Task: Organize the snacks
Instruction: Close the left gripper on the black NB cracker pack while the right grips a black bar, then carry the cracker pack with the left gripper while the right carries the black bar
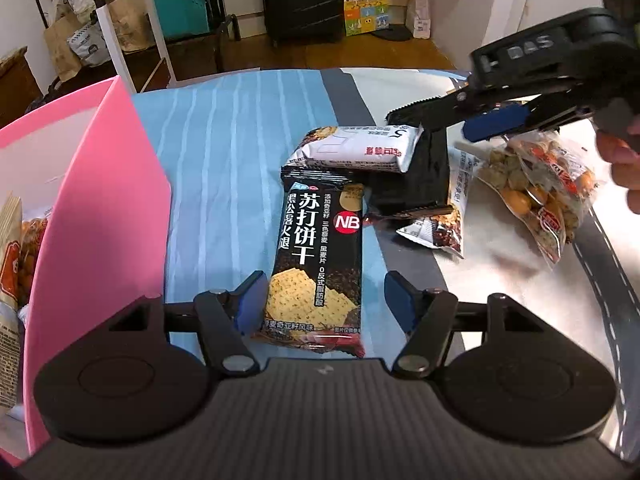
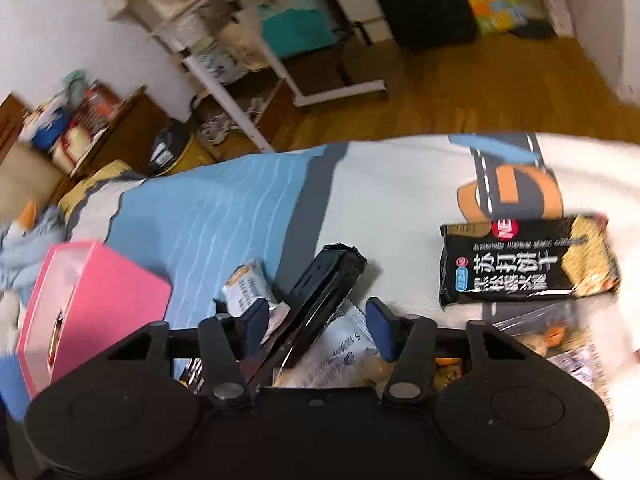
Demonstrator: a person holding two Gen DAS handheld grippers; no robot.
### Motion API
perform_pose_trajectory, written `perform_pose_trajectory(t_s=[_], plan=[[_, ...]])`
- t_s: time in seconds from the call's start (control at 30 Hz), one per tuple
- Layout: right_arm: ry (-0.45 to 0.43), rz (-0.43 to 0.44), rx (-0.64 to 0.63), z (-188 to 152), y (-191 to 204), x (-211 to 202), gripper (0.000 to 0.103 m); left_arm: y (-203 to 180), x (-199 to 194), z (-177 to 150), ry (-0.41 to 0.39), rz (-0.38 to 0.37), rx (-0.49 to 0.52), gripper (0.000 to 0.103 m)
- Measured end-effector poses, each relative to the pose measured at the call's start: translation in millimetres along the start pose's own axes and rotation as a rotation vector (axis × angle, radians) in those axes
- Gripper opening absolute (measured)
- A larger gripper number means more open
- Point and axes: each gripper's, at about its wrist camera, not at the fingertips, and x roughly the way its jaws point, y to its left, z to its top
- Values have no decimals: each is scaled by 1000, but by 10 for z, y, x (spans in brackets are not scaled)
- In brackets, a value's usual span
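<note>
My left gripper (image 1: pixel 324 300) straddled the black soda cracker pack (image 1: pixel 316 268) on the bed (image 1: pixel 224 152), jaws spread. My right gripper (image 2: pixel 318 326) hung spread-jawed over the snack pile (image 2: pixel 340 344) beside the pink box (image 2: pixel 96 300).

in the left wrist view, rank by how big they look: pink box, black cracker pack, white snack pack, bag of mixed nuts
1. pink box, though it sits nearest the camera
2. black cracker pack
3. bag of mixed nuts and white snack pack: too alike to rank, both partly hidden
</note>
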Motion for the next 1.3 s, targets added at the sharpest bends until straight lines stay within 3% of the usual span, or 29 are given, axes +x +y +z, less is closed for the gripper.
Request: perform_pose_trajectory(t_s=[0.13,0.47,0.9,1.3], plan=[[-7,-46,-23,-42,60,75,48,9,17,-21,-8,6,-6,53],[-49,-41,-36,-65,153,89,28,-4,61,-37,-2,23,-23,53],[32,-28,50,-152,207,-221,20,-45,-16,-53,41,-10,-63,47],[42,-1,48,-384,291,-590,17,-321,-430,-175,40,-13,-9,46]])
